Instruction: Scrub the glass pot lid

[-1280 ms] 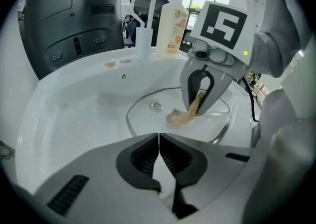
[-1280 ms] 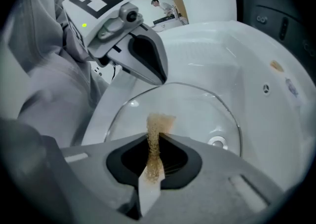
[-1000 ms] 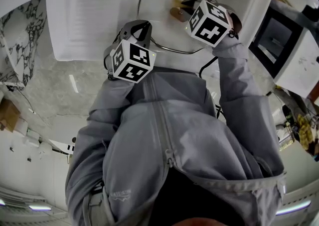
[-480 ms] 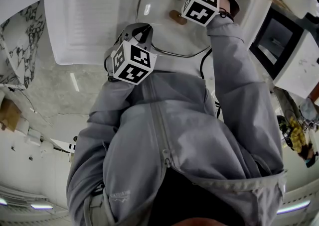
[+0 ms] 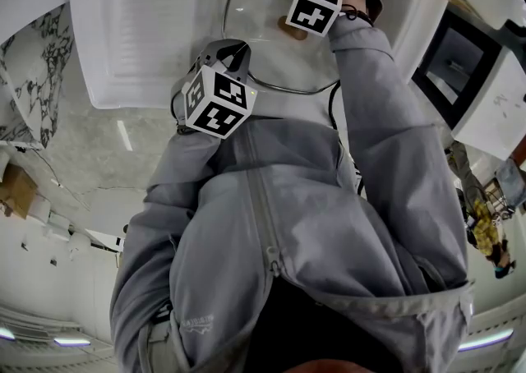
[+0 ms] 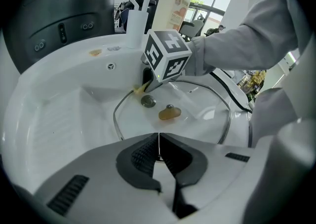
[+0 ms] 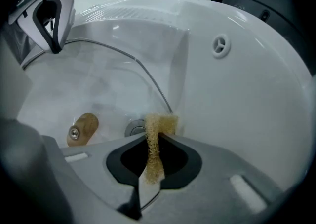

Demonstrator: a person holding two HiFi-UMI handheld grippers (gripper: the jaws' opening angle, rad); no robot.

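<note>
The left gripper [image 6: 158, 138] is pinched tight on the near rim of the glass lid [image 6: 202, 119], which lies in the white sink [image 6: 64, 114]. At the lid's far edge, the right gripper [image 7: 152, 141] clamps a yellow scrub pad [image 7: 159, 124], just past the wooden knob [image 6: 169, 114].

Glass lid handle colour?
The handle is light brown with a silver screw; clearest in the right gripper view.

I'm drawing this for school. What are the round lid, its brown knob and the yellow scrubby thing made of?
The lid looks like clear glass, see-through to the sink, with a shiny metal-looking rim. The knob: probably wood, matte tan, silvery screw. The scrubby thing: coarse yellow fibres, maybe loofah or sponge.
</note>
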